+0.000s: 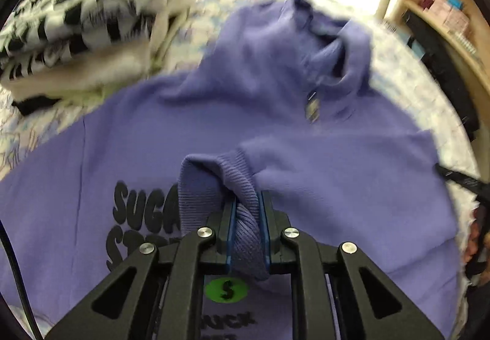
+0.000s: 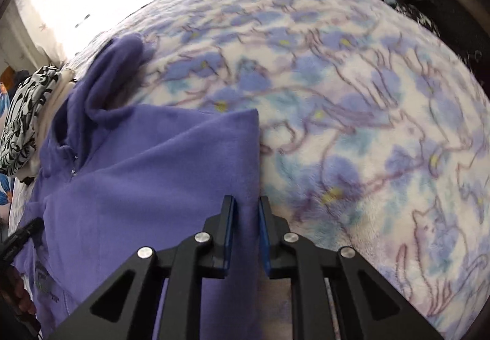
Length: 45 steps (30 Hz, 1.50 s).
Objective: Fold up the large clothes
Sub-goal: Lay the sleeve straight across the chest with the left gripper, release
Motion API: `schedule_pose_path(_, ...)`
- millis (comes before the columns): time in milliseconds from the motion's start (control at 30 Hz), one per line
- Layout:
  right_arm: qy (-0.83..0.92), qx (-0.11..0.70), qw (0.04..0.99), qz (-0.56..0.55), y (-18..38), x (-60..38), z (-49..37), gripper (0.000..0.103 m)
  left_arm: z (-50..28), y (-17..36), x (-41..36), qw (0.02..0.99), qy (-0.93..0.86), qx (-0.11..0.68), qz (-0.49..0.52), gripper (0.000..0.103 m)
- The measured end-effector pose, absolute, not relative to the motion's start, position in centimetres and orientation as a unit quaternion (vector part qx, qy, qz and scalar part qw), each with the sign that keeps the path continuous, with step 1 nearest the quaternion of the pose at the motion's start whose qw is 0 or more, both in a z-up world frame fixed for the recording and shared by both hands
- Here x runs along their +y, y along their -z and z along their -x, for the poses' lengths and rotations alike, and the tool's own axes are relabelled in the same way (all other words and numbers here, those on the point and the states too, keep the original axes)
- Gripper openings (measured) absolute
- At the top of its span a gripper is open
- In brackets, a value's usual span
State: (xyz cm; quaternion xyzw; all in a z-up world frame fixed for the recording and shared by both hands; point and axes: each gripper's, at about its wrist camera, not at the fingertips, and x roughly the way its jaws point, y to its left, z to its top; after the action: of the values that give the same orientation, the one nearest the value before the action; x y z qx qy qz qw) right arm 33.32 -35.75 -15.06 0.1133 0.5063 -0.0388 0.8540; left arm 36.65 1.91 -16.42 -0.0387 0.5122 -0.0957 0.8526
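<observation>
The left gripper (image 1: 248,202) pinches the ribbed cuff (image 1: 235,180) of the purple sweatshirt (image 1: 214,113), which lies spread on the floral blanket (image 2: 352,95). The right gripper (image 2: 246,205) hangs slightly parted over the sweatshirt's folded edge, clamping nothing.

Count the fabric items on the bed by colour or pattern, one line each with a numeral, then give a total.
Purple sweatshirt: 1
Black-and-white patterned cloth: 1
Cream folded fabric beneath it: 1
Floral blanket covering the bed: 1
Total: 4
</observation>
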Motion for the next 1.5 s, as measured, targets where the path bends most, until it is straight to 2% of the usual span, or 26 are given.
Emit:
schedule_pose_path(133, 0.009, 0.504, 0.853, -0.136, 13.7, -36.3, -32.7, 0.017, -36.2, 16.1, 3.6, 0.847, 0.109, 0.513, 0.086, 0.015)
schedule_pose_path(167, 0.003, 0.504, 0.852, -0.145, 13.4, -36.6, -32.9, 0.024, -36.1, 16.0, 3.9, 0.845, 0.112, 0.514, 0.092, 0.016)
schedule_pose_path(200, -0.002, 0.501, 0.851, -0.156, 13.2, -37.0, -33.0, 0.038, -36.1, 15.9, 4.2, 0.845, 0.116, 0.514, 0.097, 0.017)
schedule_pose_path(267, 0.003, 0.492, 0.853, -0.174, 12.8, -37.5, -33.7, 0.052, -36.0, 15.8, 4.5, 0.844, 0.119, 0.513, 0.099, 0.017)
schedule_pose_path(300, 0.003, 0.491, 0.853, -0.178, 12.8, -37.5, -34.2, 0.054, -35.9, 15.7, 4.5, 0.844, 0.120, 0.513, 0.100, 0.017)
schedule_pose_path(533, 0.017, 0.523, 0.834, -0.175, 15.1, -36.8, -38.4, 0.053, -35.3, 15.4, 4.9, 0.847, 0.128, 0.505, 0.102, 0.017)
schedule_pose_path(567, 0.015, 0.520, 0.837, -0.171, 15.3, -36.6, -38.6, 0.051, -35.4, 15.4, 4.8, 0.849, 0.129, 0.502, 0.098, 0.017)
schedule_pose_path(600, 0.013, 0.514, 0.843, -0.157, 15.1, -36.2, -38.5, 0.026, -35.1, 14.9, 4.6, 0.854, 0.132, 0.495, 0.092, 0.015)
schedule_pose_path(633, 0.012, 0.510, 0.848, -0.148, 14.7, -36.0, -38.4, 0.016, -34.9, 14.5, 4.5, 0.858, 0.133, 0.488, 0.088, 0.015)
schedule_pose_path(700, 0.029, 0.488, 0.860, -0.143, 13.9, -36.3, -37.8, 0.014, -34.4, 13.4, 4.3, 0.867, 0.145, 0.469, 0.085, 0.015)
schedule_pose_path(767, 0.047, 0.494, 0.853, -0.160, 14.9, -37.2, -37.8, 0.014, -34.5, 13.4, 4.3, 0.871, 0.143, 0.463, 0.082, 0.015)
schedule_pose_path(833, 0.047, 0.499, 0.849, -0.167, 15.5, -37.4, -37.7, 0.014, -35.4, 15.0, 4.5, 0.859, 0.124, 0.491, 0.078, 0.015)
schedule_pose_path(933, 0.044, 0.503, 0.844, -0.183, 14.6, -37.7, -37.5, 0.020, -35.9, 16.9, 5.4, 0.846, 0.117, 0.513, 0.092, 0.016)
schedule_pose_path(1033, 0.021, 0.508, 0.838, -0.199, 12.9, -38.5, -35.9, 0.026, -35.3, 15.9, 6.2, 0.845, 0.116, 0.512, 0.103, 0.028)
schedule_pose_path(1067, 0.016, 0.504, 0.843, -0.190, 12.1, -38.5, -34.8, 0.028, -34.9, 15.3, 6.5, 0.849, 0.111, 0.508, 0.100, 0.037)
schedule_pose_path(1100, 0.012, 0.502, 0.845, -0.184, 11.7, -38.3, -34.1, 0.029, -34.4, 14.8, 6.8, 0.855, 0.105, 0.499, 0.096, 0.041)
schedule_pose_path(1200, -0.004, 0.509, 0.844, -0.169, 10.9, -37.6, -31.0, 0.037, -33.1, 13.4, 7.4, 0.871, 0.096, 0.474, 0.087, 0.041)
schedule_pose_path(1267, -0.019, 0.517, 0.841, -0.157, 11.0, -36.6, -28.5, 0.040, -32.3, 12.8, 7.3, 0.876, 0.094, 0.466, 0.078, 0.041)
schedule_pose_path(1500, -0.017, 0.524, 0.847, -0.085, 12.1, -32.8, -24.2, 0.040, -30.9, 12.1, 3.6, 0.872, 0.124, 0.470, 0.059, 0.041)
